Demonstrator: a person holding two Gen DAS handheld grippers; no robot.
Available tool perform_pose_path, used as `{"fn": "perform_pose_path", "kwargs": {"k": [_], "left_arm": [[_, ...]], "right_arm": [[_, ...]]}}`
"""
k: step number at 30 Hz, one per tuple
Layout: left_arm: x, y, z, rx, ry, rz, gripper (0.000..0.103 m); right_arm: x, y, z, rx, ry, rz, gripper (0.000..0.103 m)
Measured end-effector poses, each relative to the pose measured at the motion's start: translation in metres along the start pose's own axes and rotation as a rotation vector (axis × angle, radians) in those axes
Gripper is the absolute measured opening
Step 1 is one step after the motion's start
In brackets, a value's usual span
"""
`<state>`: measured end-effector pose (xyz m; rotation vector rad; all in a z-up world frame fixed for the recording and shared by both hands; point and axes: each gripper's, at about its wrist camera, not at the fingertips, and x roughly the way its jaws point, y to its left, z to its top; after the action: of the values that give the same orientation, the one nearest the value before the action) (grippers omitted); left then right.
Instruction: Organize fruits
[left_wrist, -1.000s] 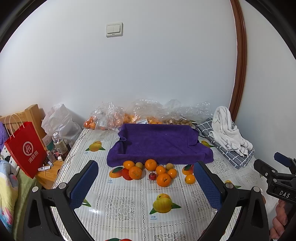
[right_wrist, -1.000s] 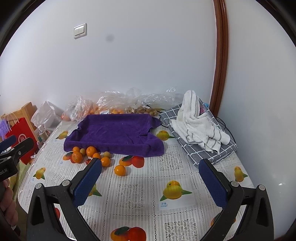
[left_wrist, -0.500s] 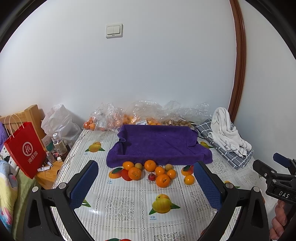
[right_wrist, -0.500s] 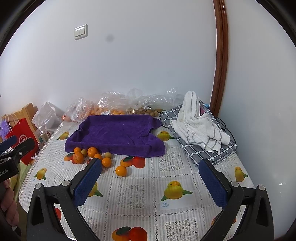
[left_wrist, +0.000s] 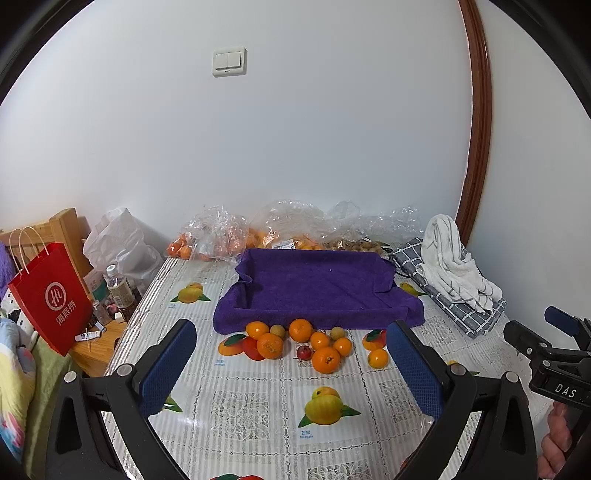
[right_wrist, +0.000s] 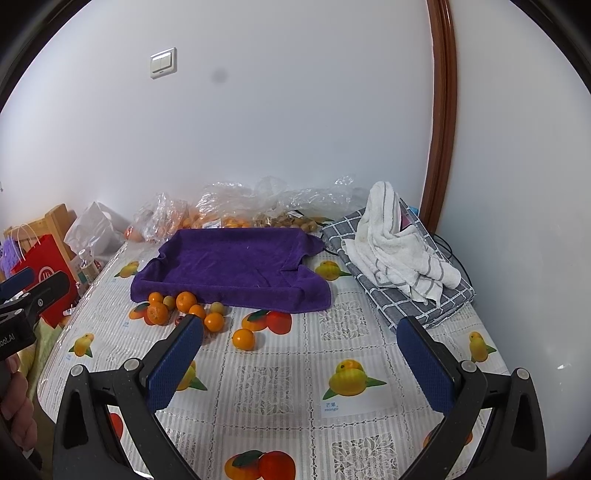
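Lying loose on the table (left_wrist: 258, 406), the fruits (left_wrist: 306, 341) are clustered just in front of the purple cloth (left_wrist: 317, 288), with one orange (right_wrist: 243, 339) set slightly apart to the right. Bagged fruit (left_wrist: 221, 236) is seen behind the cloth against the wall, and a white towel (right_wrist: 399, 251) is laid on a checked cloth (right_wrist: 417, 302) to the right. The left gripper (left_wrist: 291, 363) and right gripper (right_wrist: 301, 356) are held above the near table, fingers spread wide with nothing between them.

Change since a second ago: both views shifted slightly; loose fruits (left_wrist: 306, 343) and purple cloth (left_wrist: 317, 288) sit marginally lower in frame. Nothing on the table (left_wrist: 258, 406) relocated.
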<state>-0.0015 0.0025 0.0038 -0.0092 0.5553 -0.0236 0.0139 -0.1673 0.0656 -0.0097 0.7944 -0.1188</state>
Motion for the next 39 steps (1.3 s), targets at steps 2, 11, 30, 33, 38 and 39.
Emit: {"fn": "perform_pose_path", "kwargs": {"k": [2, 11, 30, 33, 38, 39], "left_arm": [[0.0, 0.0, 0.0, -0.001, 0.0, -0.001, 0.103], [0.0, 0.0, 0.0, -0.002, -0.001, -0.002, 0.103], [0.006, 0.001, -0.001, -0.003, 0.009, -0.001, 0.103], [0.015, 0.002, -0.001, -0.005, 0.024, 0.002, 0.103], [0.039, 0.013, -0.008, -0.017, 0.054, 0.014, 0.103], [0.043, 0.016, -0.011, -0.017, 0.059, 0.02, 0.103]], "right_arm": [[0.0, 0.0, 0.0, 0.0, 0.0, 0.0, 0.103], [0.0, 0.0, 0.0, -0.001, 0.0, 0.0, 0.103], [0.01, 0.008, 0.0, -0.014, 0.025, 0.001, 0.103], [0.02, 0.007, -0.003, -0.016, 0.037, 0.005, 0.103], [0.042, 0.01, -0.011, -0.02, 0.064, 0.016, 0.103], [0.048, 0.01, -0.012, -0.017, 0.071, 0.023, 0.103]]}}
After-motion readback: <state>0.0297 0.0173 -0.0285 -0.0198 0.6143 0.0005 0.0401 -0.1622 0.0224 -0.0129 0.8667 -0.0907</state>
